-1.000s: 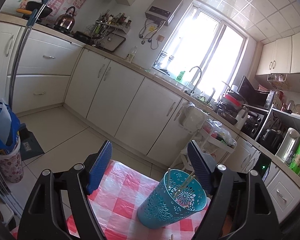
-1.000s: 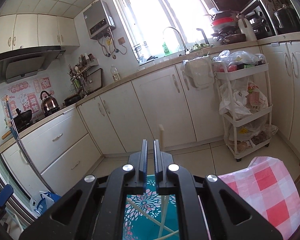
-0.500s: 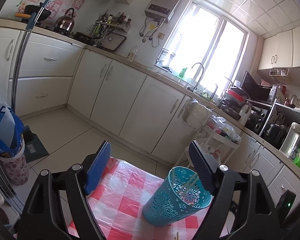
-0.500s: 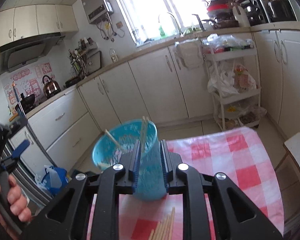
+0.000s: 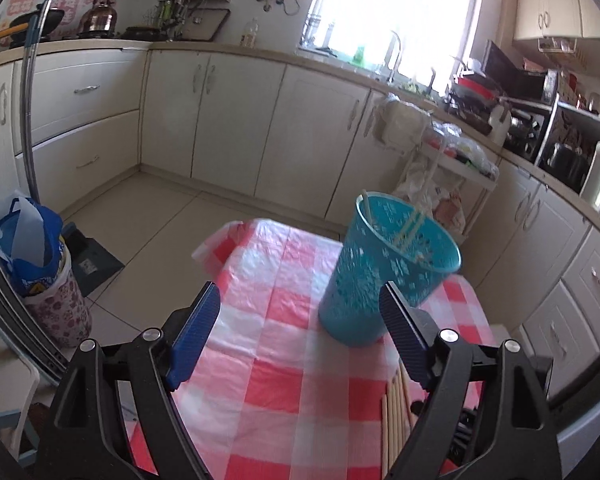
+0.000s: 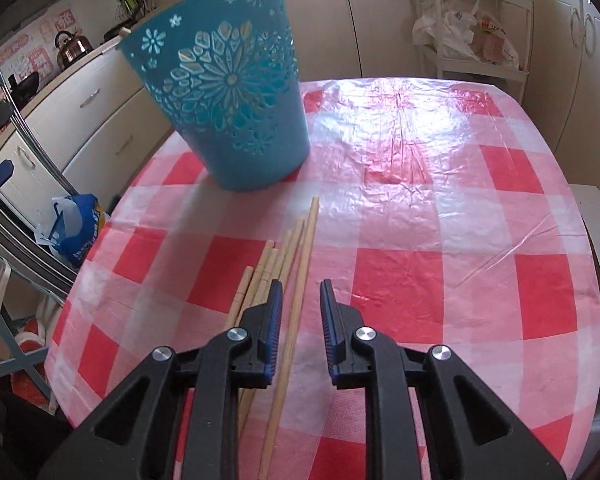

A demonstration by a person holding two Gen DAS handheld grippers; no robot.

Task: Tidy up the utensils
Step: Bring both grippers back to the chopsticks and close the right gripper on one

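Chopsticks lie loose on the checked bench, at six o'clock from the teal basket. Right hand-held gripper, a second ago pressed together above the basket, now sits low over the bench, jaws narrowly apart astride one stick, not gripping. Left hand-held gripper remains wide apart, now lower, basket at one o'clock.

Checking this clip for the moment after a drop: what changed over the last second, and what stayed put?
The right gripper, shut above the teal basket a second ago, has parted its jaws and come down over the loose chopsticks on the checked tablecloth; one chopstick lies between the pads, not yet pinched. The left gripper tipped downward, staying open and empty. The basket, with chopsticks inside, stayed upright.
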